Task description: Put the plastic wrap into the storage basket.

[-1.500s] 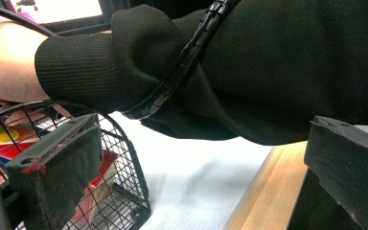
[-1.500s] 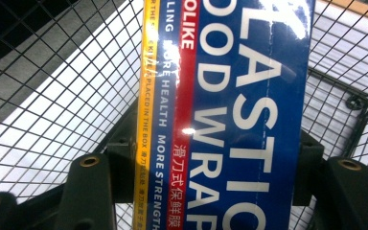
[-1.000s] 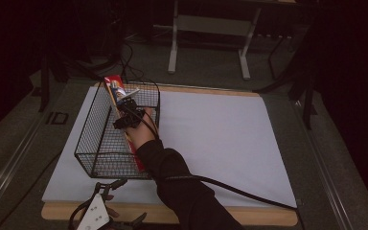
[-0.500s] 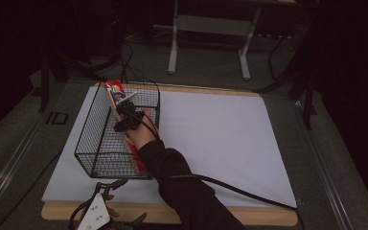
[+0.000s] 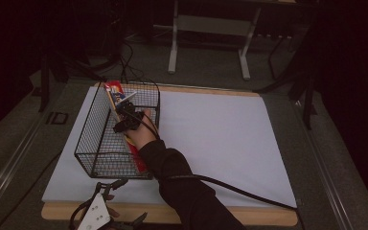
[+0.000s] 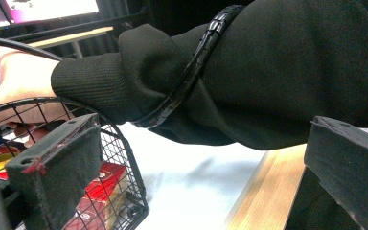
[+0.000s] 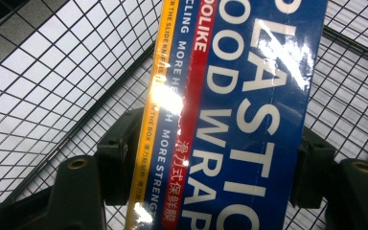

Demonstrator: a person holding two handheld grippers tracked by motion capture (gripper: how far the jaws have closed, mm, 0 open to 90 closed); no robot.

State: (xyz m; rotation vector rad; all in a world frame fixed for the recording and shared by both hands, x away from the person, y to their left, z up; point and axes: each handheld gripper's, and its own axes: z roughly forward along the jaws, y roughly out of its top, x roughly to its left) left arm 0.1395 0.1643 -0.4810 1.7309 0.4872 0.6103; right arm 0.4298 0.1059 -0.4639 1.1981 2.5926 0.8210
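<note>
A long box of plastic wrap (image 5: pixel 114 91), blue, red and yellow, stands tilted inside a black wire basket (image 5: pixel 92 143) at the table's left. My right gripper (image 5: pixel 124 115) reaches into the basket and is shut on the box. In the right gripper view the box (image 7: pixel 249 120) fills the space between the fingers (image 7: pixel 117 163), with basket mesh behind it. My left gripper (image 5: pixel 128 201) rests at the table's front edge, below the basket. Its fingers (image 6: pixel 57 167) stand wide apart with nothing between them.
A white sheet (image 5: pixel 211 139) covers the wooden table (image 5: pixel 249 218). The person's black sleeve (image 6: pixel 268 72) and a ribbed cable (image 6: pixel 191 72) cross in front of my left gripper. A metal stand (image 5: pixel 208 28) stands beyond the far edge.
The right gripper and the box have barely shifted inside the basket. The left gripper has stayed in place.
</note>
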